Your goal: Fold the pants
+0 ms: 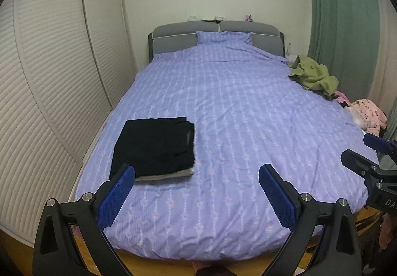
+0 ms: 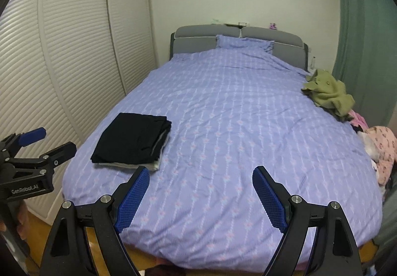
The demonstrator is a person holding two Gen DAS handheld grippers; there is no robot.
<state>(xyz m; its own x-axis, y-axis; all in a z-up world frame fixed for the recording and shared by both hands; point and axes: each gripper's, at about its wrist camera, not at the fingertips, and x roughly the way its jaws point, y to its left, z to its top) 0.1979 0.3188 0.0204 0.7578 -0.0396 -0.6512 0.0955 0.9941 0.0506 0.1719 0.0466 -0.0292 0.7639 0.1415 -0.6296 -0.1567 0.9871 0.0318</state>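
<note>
Ahead-left of both wide, empty grippers — left gripper [image 1: 196, 176], right gripper [image 2: 201, 179] — folded pants [image 1: 155, 147] sit near the bed [image 1: 235, 107] edge; a careless brush could slide them off.

Black pants [image 1: 155, 145]: matt cloth, smooth, folded flat; pale grey cloth layer under.
Duvet cover [image 1: 223, 107]: lilac printed cloth, soft, lightly creased, no sheen.
Headboard [image 1: 173, 35]: grey upholstery fabric, matt.
Olive garment [image 1: 314, 75]: thick fuzzy cloth, crumpled.
Pink garment [image 1: 369, 114]: soft printed cloth.
Left gripper [image 1: 196, 191]: matt black plastic arms, shiny metal pivot pins, blue ribbed rubbery pads [image 1: 116, 199].
Right gripper [image 2: 201, 194]: same finish.
Wardrobe doors [image 1: 49, 77]: off-white slatted panels, satin.
Floor [image 1: 153, 262]: glossy wood.
Curtain [image 1: 345, 15]: green matt cloth.
</note>
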